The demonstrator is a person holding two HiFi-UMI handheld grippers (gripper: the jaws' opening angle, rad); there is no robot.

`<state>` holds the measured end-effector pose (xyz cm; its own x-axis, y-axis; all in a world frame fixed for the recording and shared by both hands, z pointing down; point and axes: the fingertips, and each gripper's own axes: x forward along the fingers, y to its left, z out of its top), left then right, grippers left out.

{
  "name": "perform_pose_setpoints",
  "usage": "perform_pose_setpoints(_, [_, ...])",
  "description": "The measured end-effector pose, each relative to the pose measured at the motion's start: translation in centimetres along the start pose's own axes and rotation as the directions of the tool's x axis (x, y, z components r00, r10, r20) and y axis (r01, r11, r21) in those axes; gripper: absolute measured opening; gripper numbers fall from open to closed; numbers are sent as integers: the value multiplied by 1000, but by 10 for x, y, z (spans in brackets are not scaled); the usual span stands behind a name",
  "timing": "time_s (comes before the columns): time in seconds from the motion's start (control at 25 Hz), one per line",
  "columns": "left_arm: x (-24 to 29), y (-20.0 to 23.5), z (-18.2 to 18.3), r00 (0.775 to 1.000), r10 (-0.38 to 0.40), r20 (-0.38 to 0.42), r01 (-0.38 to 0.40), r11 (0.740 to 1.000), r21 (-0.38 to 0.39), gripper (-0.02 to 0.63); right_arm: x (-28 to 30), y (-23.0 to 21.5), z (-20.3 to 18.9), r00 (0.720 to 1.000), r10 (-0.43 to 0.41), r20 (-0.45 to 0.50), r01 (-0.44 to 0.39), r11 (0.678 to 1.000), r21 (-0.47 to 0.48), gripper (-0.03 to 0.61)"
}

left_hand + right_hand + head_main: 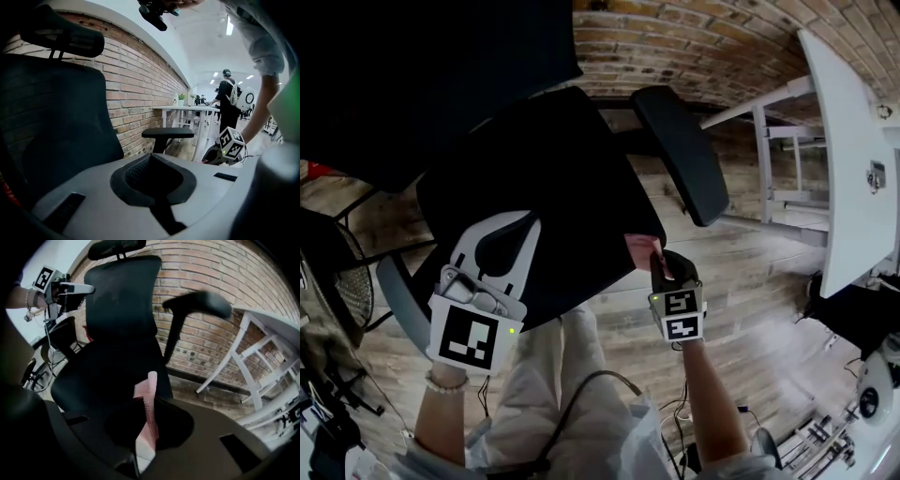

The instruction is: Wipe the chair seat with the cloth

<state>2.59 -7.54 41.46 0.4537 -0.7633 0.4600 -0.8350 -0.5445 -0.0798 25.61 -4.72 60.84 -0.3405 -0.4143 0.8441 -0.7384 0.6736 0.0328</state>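
At the near right corner of the black chair seat [544, 187], the right gripper [661, 260] has its jaws closed on a pink cloth [642, 247]. A strip of the cloth stands up between the jaws in the right gripper view. The cloth meets the seat's front edge just short of the corner; whether it presses on the fabric I cannot tell.

The left gripper [523, 228] hovers over the seat's near left edge. Its jaws are together with nothing between them, and they point across the seat toward the backrest [124, 301].

Most of the seat surface lies bare ahead of both grippers. It is bounded on the right by the padded armrest [680, 150], which overhangs that side. Beyond the armrest, bare wooden floor [750, 272] runs to the legs of a white desk [848, 159]. A brick wall [703, 37] closes the far side. The person's legs stand just beside the front edge, between the two grippers.
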Motion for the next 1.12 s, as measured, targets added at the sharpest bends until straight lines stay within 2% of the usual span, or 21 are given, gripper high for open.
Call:
perform_pose_setpoints(0.12, [-18,1,34,1000,-24,13,23,999,43,18,-24,29,52,996,42,77,-41,999,-15,55])
perform_pose_setpoints(0.28, [-48,6,81,999,-18,45,15,996,86,18,-64,60,127,977,95,192,-95,995,-7,55])
perform_pose_setpoints(0.56, [-129,26,163,991,57,123,-67,994,85,18,-168,86,241,916,116,384,-117,993,-22,55])
perform_pose_setpoints(0.76, [-177,31,196,985,105,135,-121,986,114,18,-227,91,279,892,95,443,-78,995,-56,54])
perform_pose_setpoints(0.92, [-209,38,218,980,123,159,-143,981,128,18,-271,98,303,867,75,493,-59,997,-48,55])
perform_pose_setpoints(1.0, [-224,40,225,977,140,163,-158,982,100,18,-292,104,312,851,80,519,-63,997,-51,55])
perform_pose_setpoints(1.12, [-241,43,235,969,175,173,-178,984,-1,18,-321,115,325,835,101,541,-66,994,-83,55])
